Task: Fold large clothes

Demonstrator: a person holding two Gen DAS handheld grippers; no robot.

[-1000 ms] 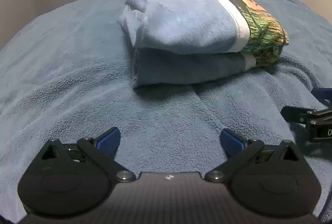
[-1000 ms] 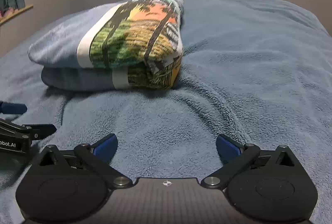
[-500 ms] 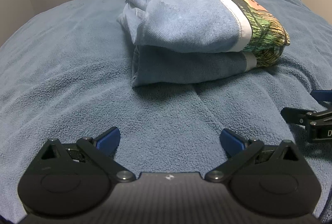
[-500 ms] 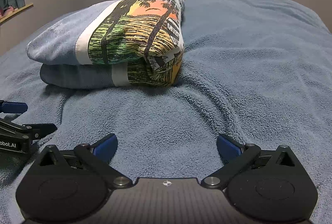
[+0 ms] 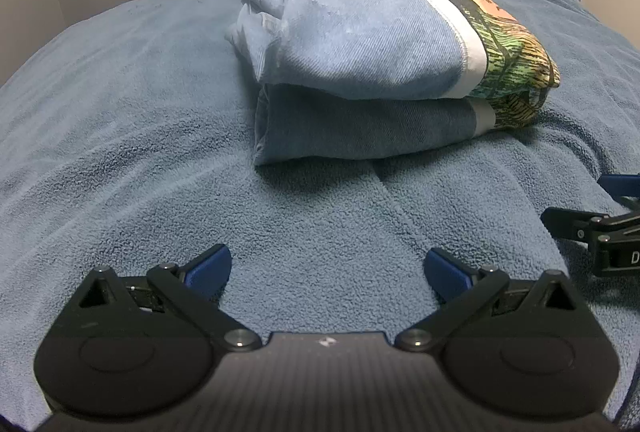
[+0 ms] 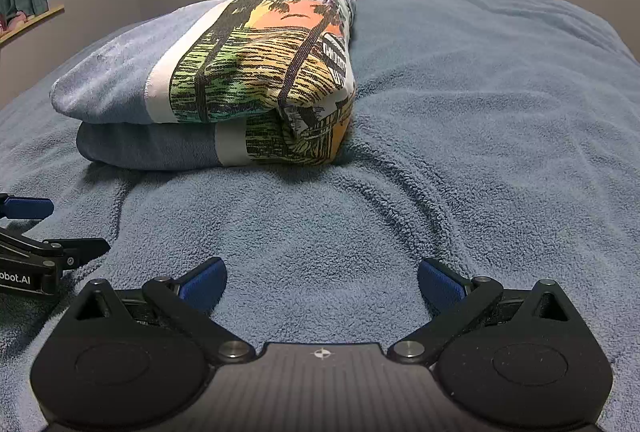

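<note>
Folded light-blue sweatshirt with a bright palm-tree print [image 5: 360, 47] lies in a thick two-layer bundle on the blue fleece blanket [image 5: 120, 135], ahead of both tools. We see our left black gripper with blue pads [image 5: 326, 270] spread wide and empty, low over the fleece. Our right gripper [image 6: 322, 282] (matching in build) also gapes open, holding nothing, near its partner.

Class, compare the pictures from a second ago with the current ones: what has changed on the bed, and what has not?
Nothing was taken hold of or let go. Both views creep slightly toward the folded sweatshirt. The left claw and right claw stay open and empty over the blue blanket; the sweatshirt stays folded.
</note>
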